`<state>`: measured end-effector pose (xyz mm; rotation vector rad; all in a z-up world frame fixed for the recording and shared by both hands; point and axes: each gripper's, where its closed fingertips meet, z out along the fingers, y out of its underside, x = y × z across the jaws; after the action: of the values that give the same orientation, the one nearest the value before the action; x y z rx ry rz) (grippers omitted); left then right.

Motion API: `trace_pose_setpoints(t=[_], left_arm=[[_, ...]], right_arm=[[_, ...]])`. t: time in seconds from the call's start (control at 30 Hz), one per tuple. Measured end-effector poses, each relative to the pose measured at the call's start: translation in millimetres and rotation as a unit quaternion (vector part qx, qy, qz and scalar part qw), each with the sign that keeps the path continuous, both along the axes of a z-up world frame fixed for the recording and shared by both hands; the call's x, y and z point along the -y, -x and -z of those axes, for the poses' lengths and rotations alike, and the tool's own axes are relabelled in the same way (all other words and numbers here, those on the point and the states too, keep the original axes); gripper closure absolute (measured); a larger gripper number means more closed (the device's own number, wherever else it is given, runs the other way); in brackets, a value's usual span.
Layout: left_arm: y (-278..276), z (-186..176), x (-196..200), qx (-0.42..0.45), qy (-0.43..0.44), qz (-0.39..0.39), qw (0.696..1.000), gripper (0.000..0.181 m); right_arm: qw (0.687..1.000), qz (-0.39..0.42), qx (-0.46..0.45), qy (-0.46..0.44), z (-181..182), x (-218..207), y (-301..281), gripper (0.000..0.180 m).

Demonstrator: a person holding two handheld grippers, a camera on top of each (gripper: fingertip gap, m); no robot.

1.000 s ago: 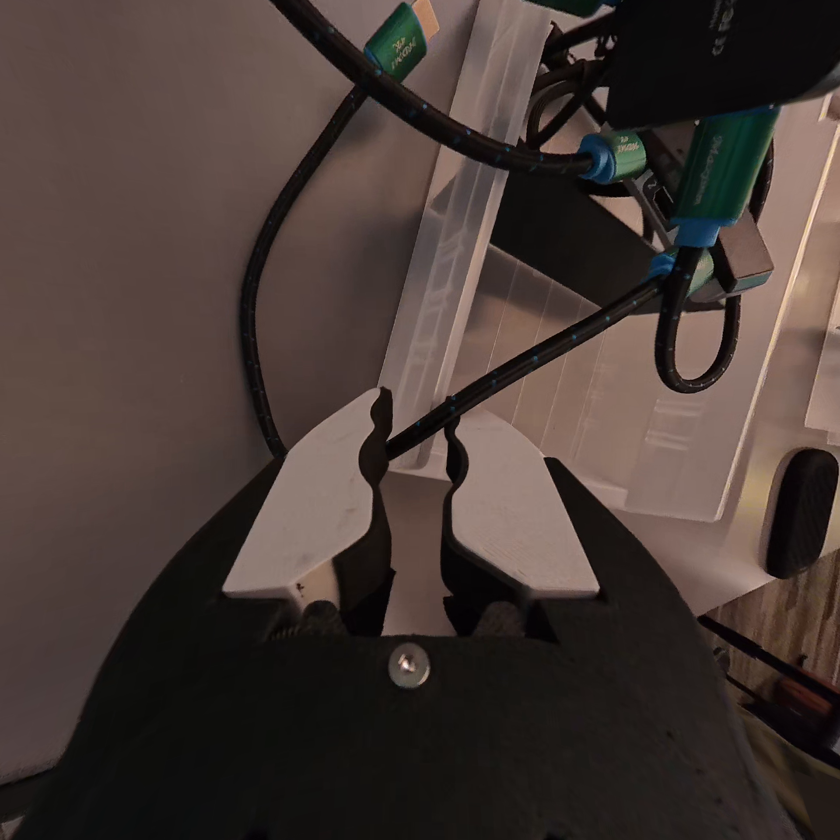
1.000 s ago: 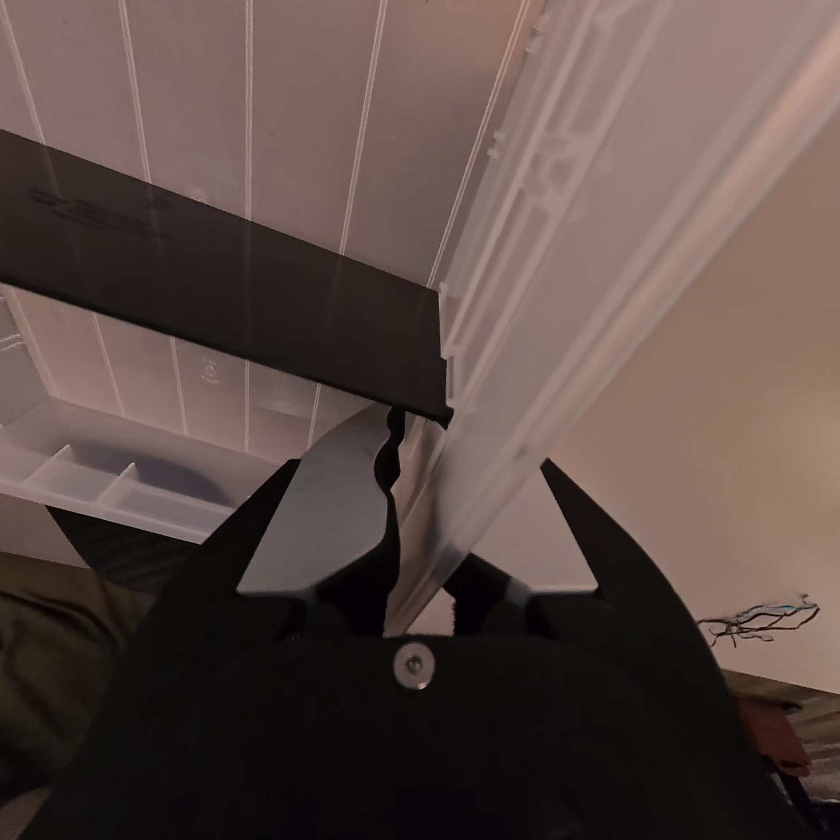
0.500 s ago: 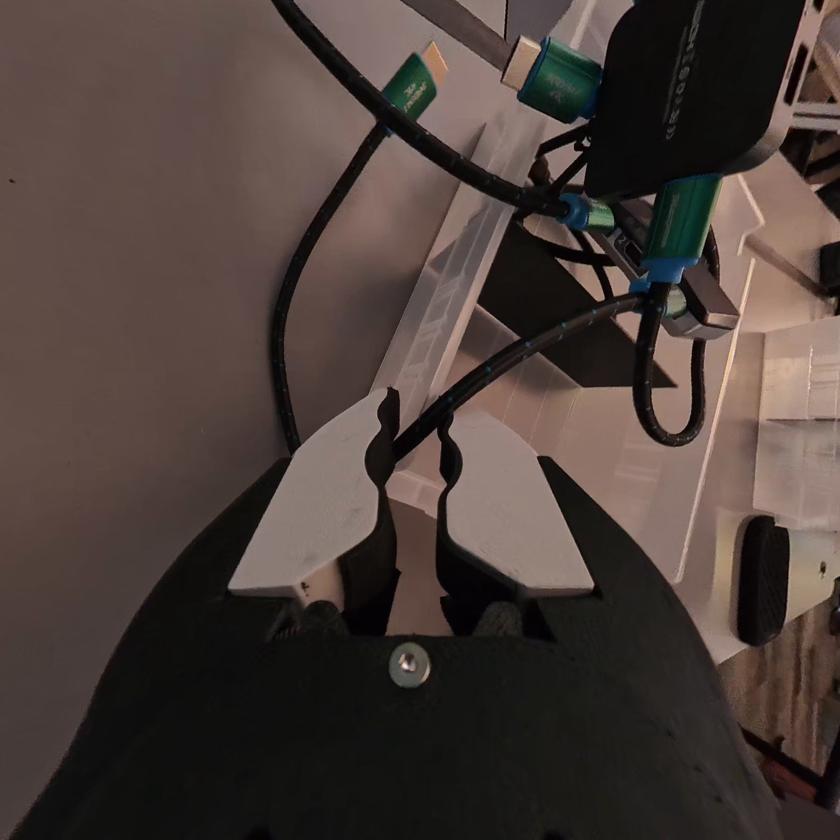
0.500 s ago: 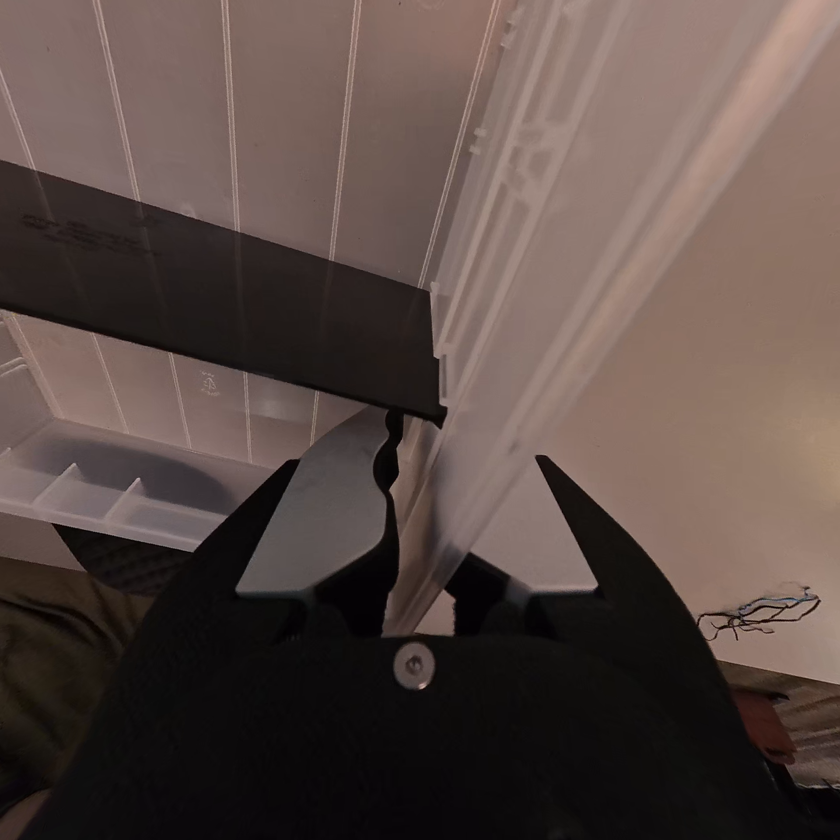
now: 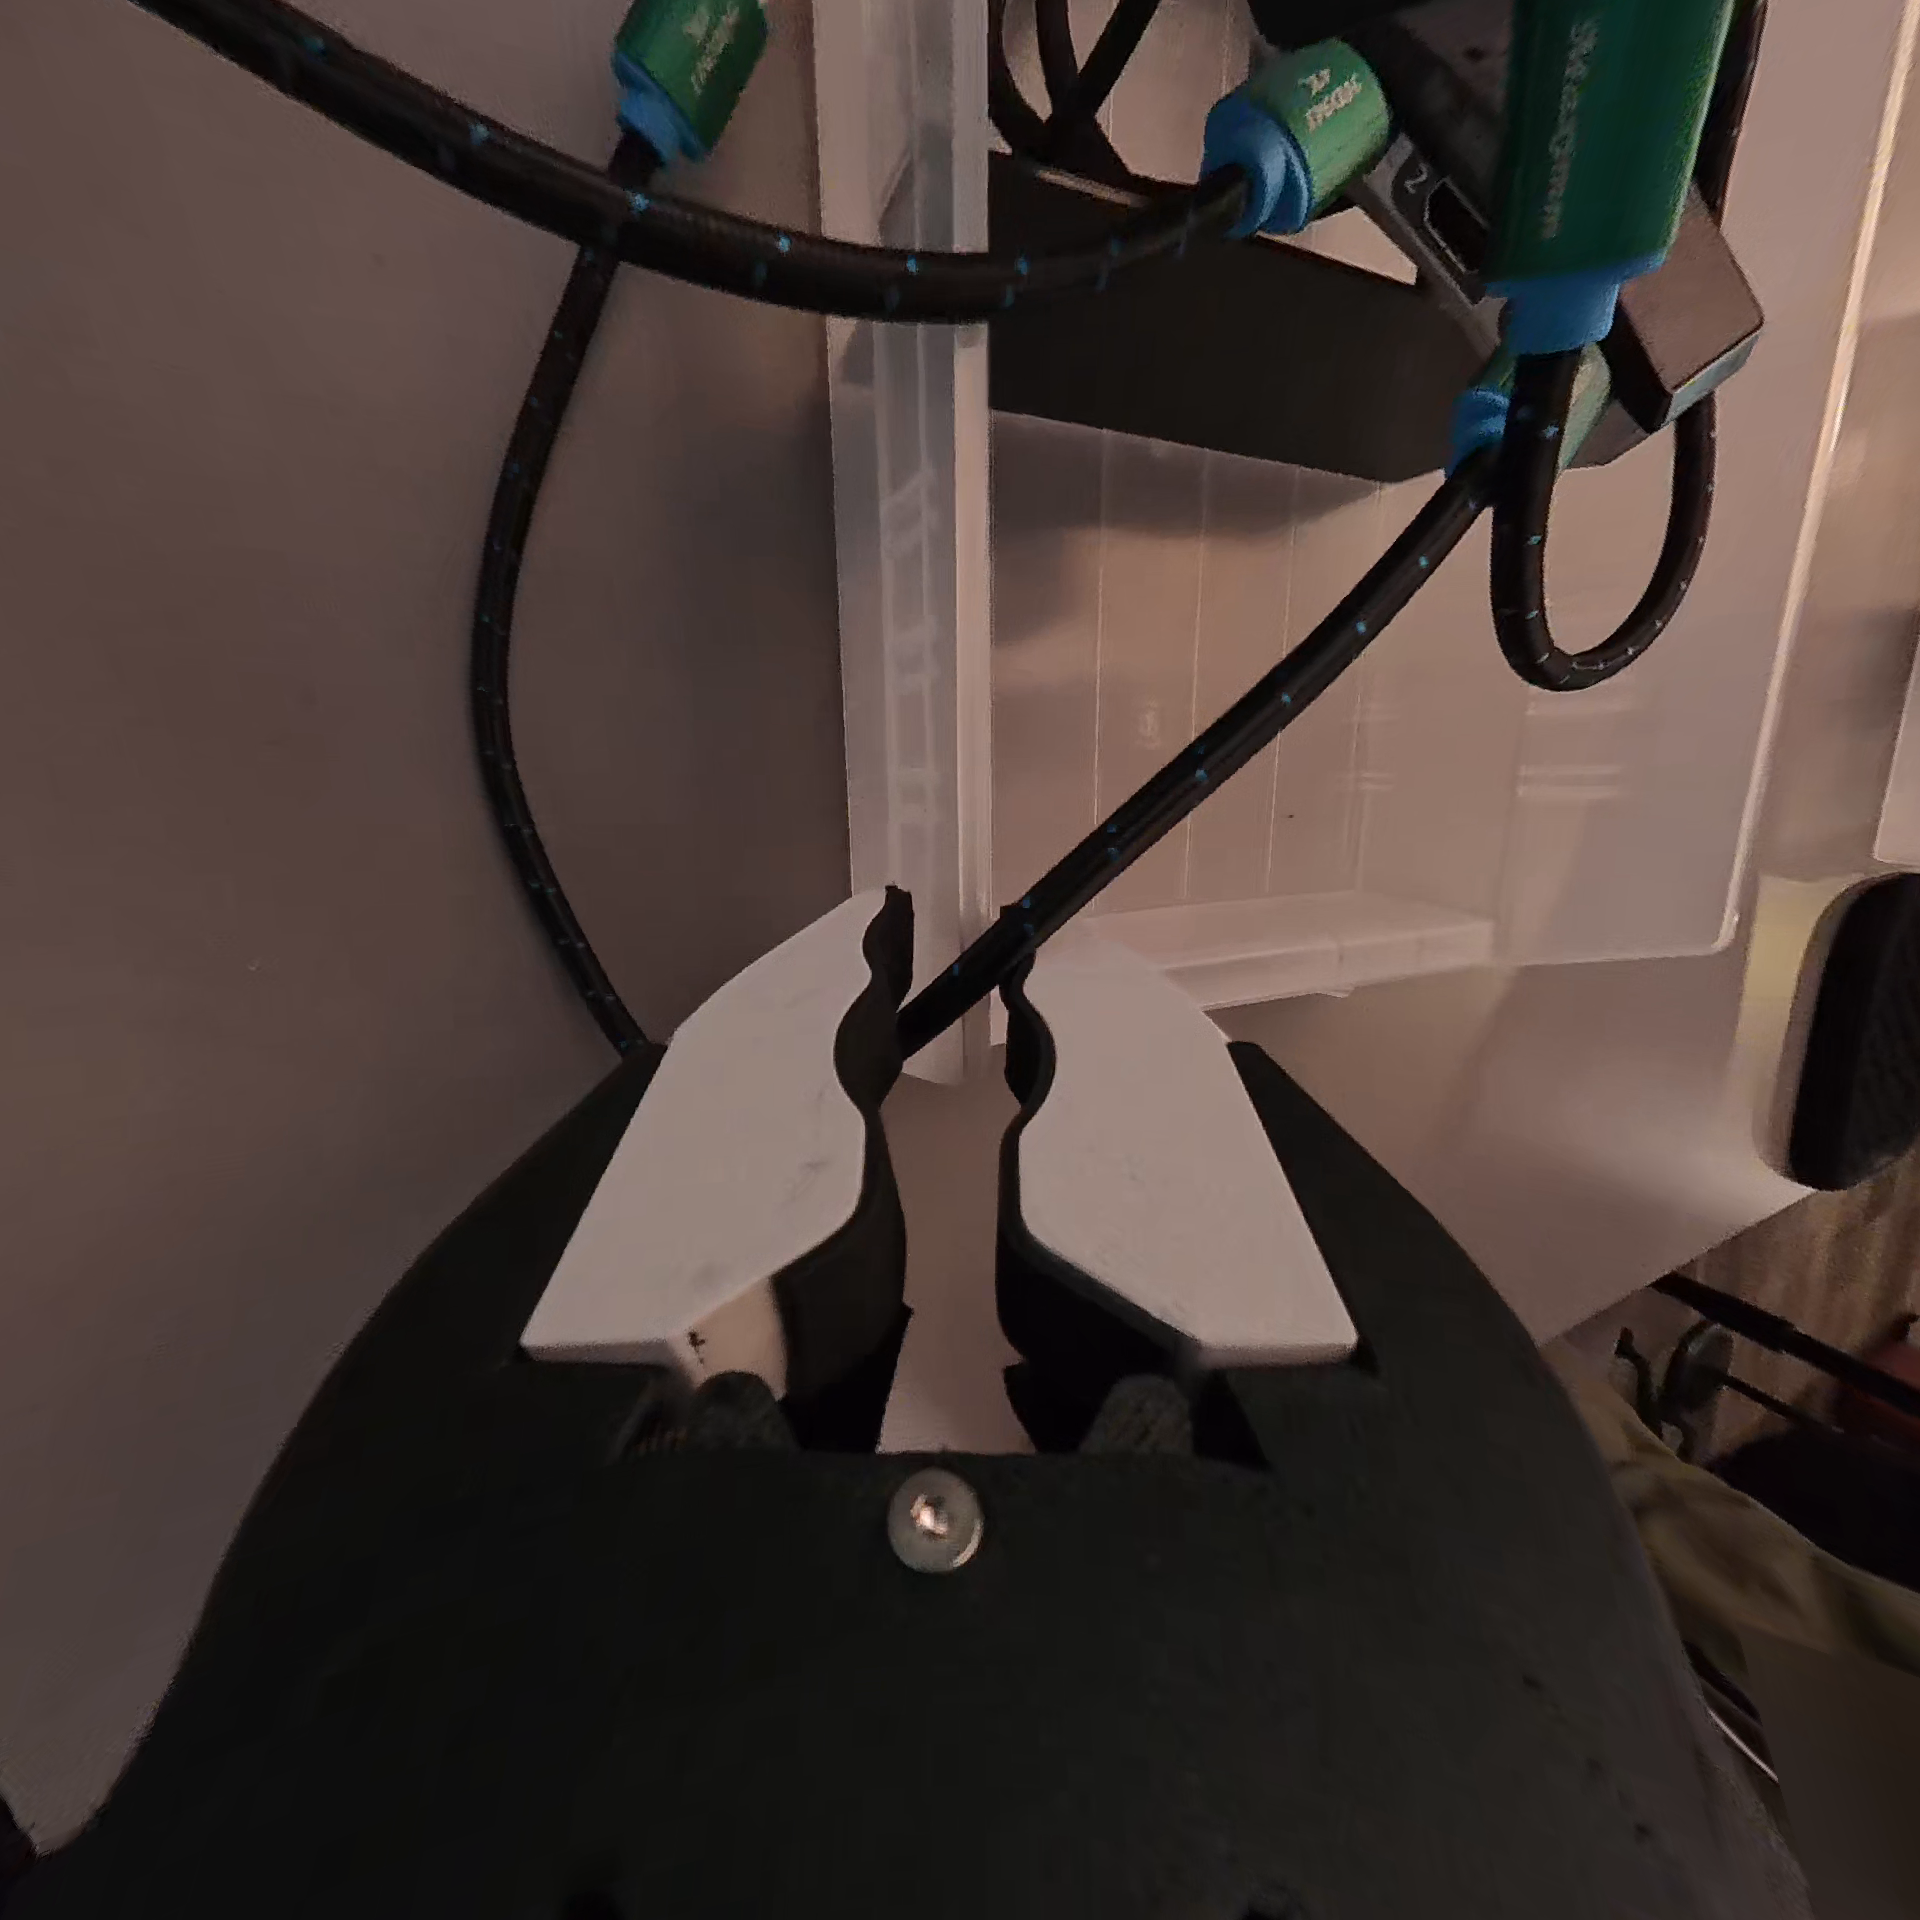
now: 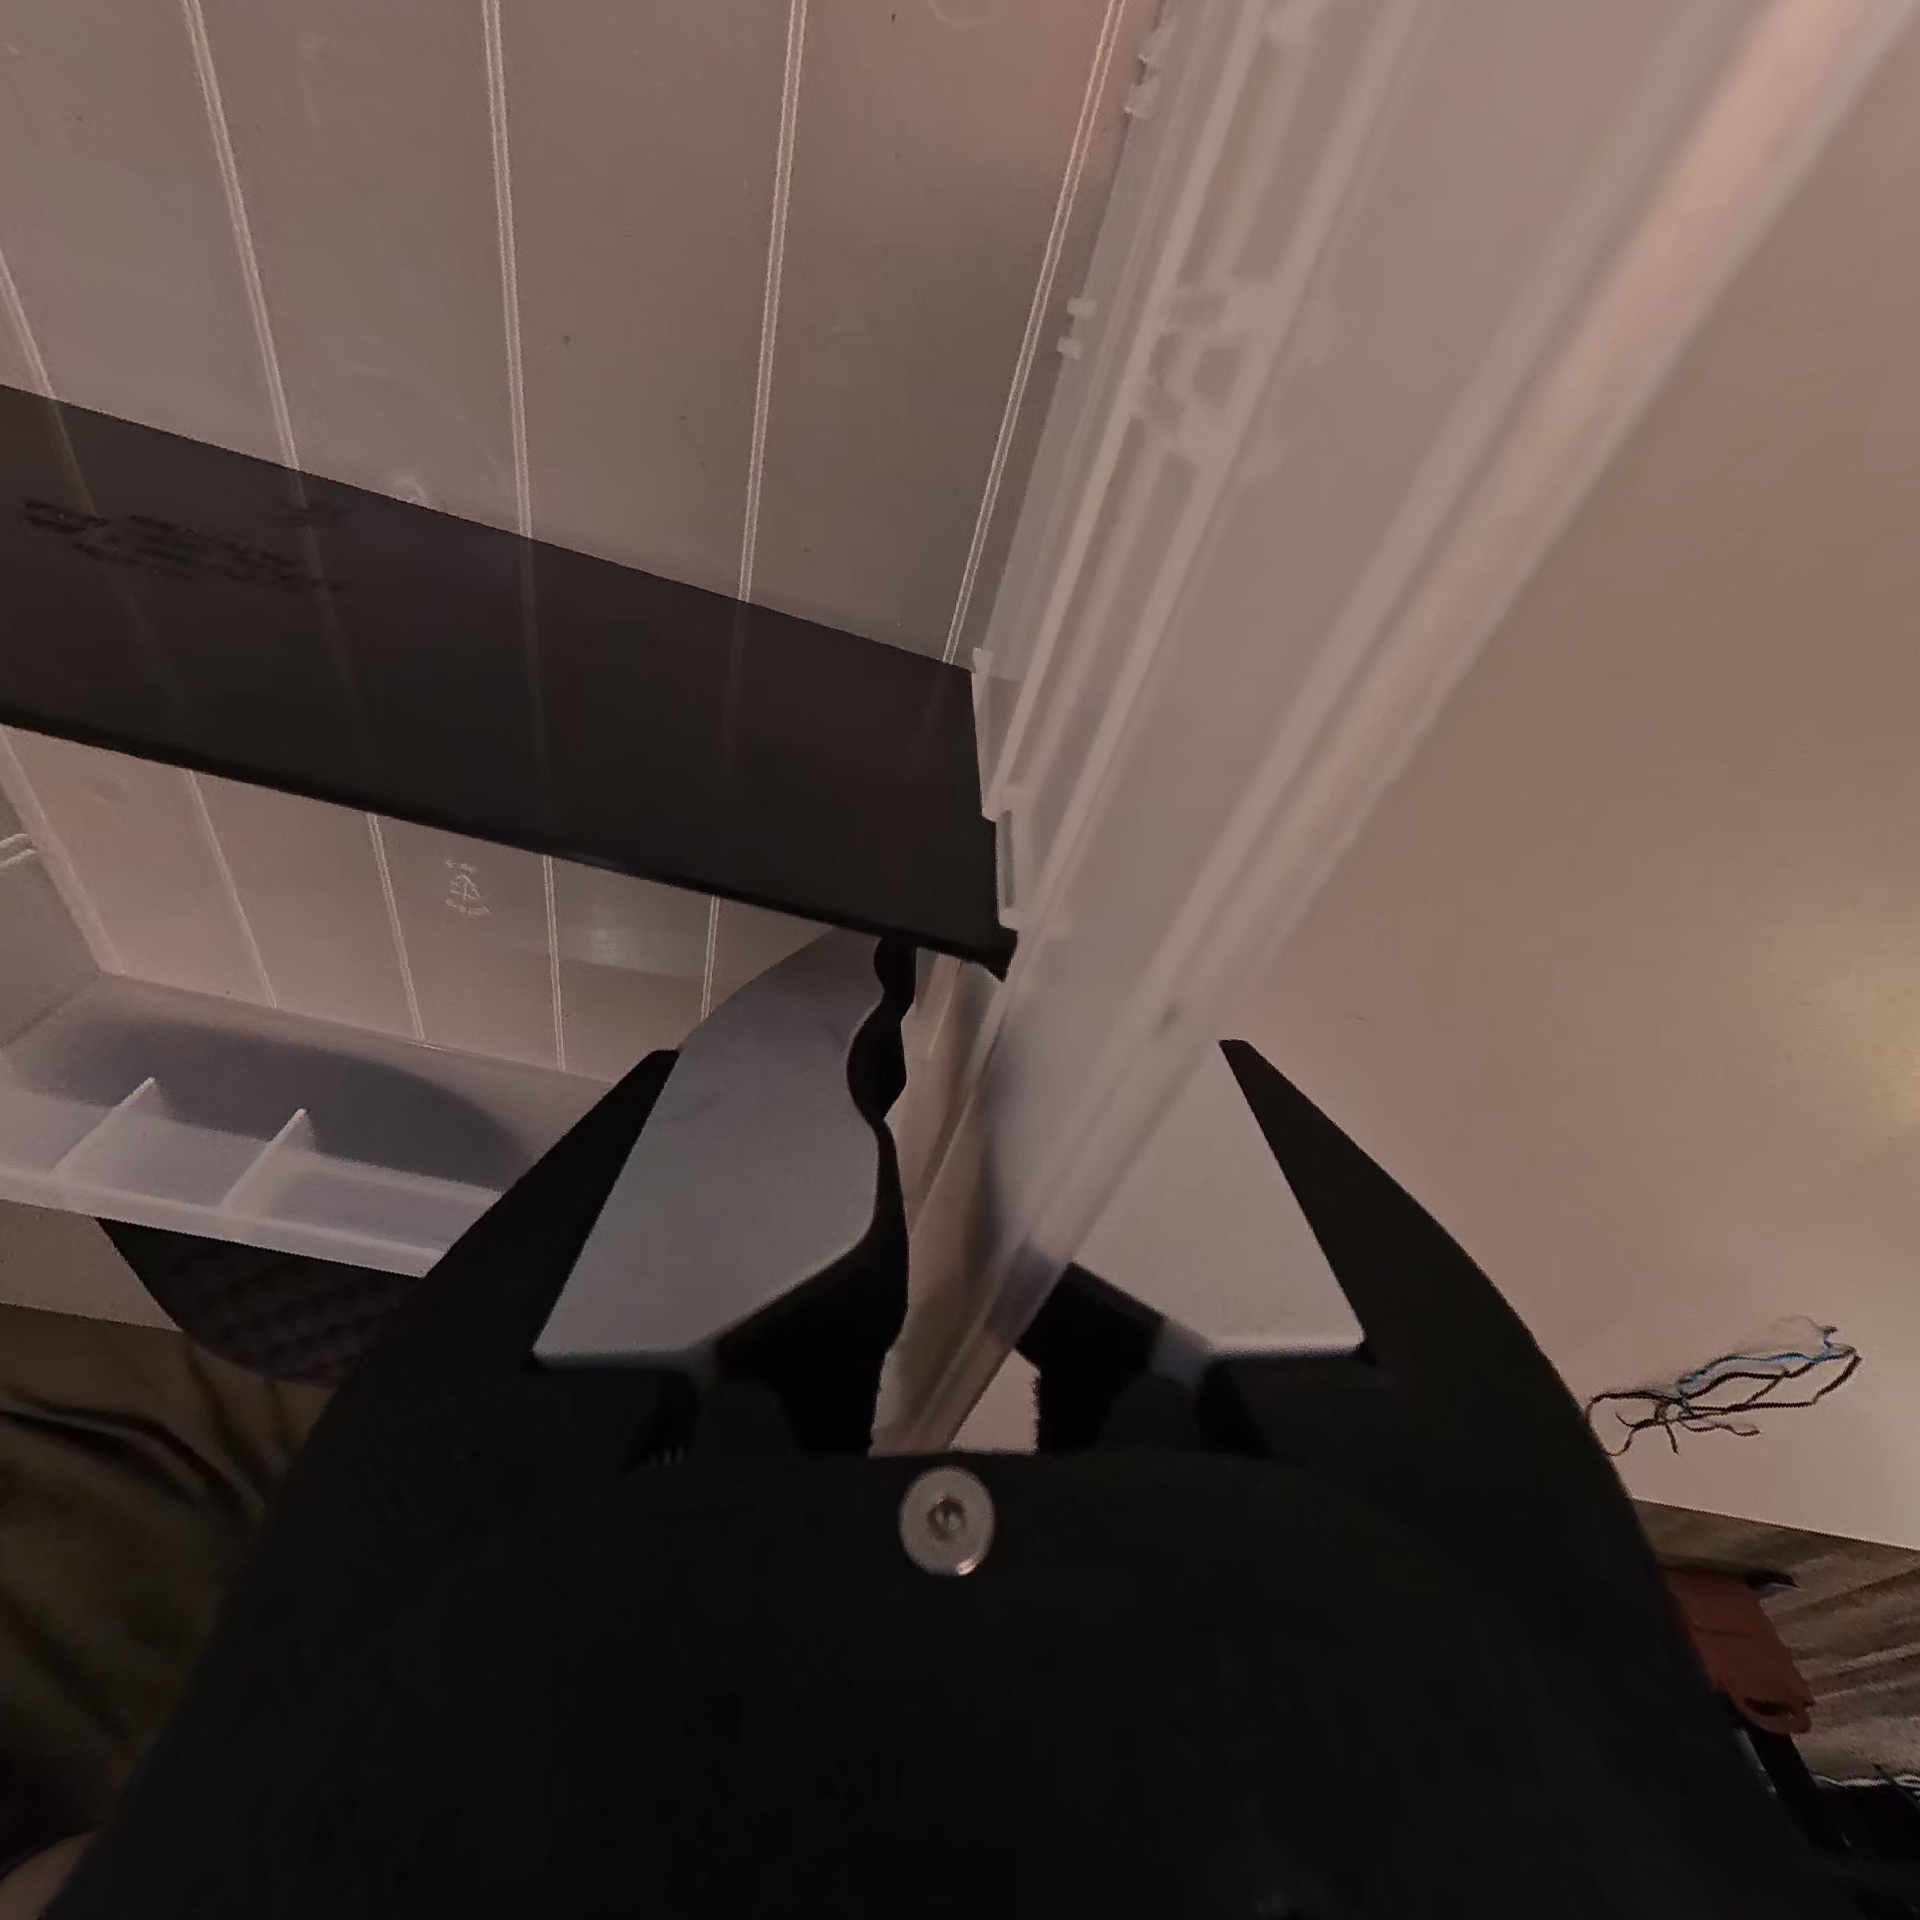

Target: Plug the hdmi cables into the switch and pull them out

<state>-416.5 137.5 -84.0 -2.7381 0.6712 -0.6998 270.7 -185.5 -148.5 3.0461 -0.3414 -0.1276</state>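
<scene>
In the left wrist view, the left gripper (image 5: 951, 971) points at the edge of a clear plastic bin (image 5: 1351, 727) that stands on a pale tabletop (image 5: 260, 623). Its two white fingers (image 5: 748, 1122) stand a little apart, and a black braided HDMI cable (image 5: 1195, 779) runs slantwise through the gap near their tips, touching the dark inner pad of the left finger; whether the fingers pinch the cable or it only lies between them cannot be told. That cable climbs to the upper right, to a cluster of green plugs with blue collars. The largest green plug (image 5: 1590, 135) sits against a dark box, the switch (image 5: 1683, 301), at the top right over the bin. A second green plug (image 5: 1299, 135) lies just left of it, and a third (image 5: 686, 73) lies on the tabletop at the top left, outside the bin. A second black cable (image 5: 790, 265) arcs across the top, crossing the bin's rim. In the right wrist view, the right gripper (image 6: 951, 1039) straddles the bin's clear rim (image 6: 1195, 623), which runs between its fingers: the left finger (image 6: 748, 1153) is inside the bin, the right one is hidden behind the plastic, so its grasp cannot be told. A flat black strip (image 6: 520, 707) lies across the bin's ribbed floor, just past the fingertip.
</scene>
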Motion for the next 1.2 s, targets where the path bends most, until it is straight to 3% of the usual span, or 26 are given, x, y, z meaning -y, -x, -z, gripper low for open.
trace_pose_setpoints(t=[0.47,0.73,1.2], left_arm=[[-10.6,1.9,26.7,-0.008,0.038,0.052,0.998,0.169],[7.1,2.8,17.7,0.001,0.033,0.007,0.999,0.167],[7.7,3.1,22.7,0.001,0.042,0.009,0.999,0.167]], right_arm=[[0.998,0.070,0.009,0.000,0.5,3.0,-2.8,0.170],[0.992,0.123,0.012,0.001,0.7,9.8,-1.0,0.170],[0.983,0.183,-0.007,-0.019,0.6,-2.3,-1.4,0.176]])
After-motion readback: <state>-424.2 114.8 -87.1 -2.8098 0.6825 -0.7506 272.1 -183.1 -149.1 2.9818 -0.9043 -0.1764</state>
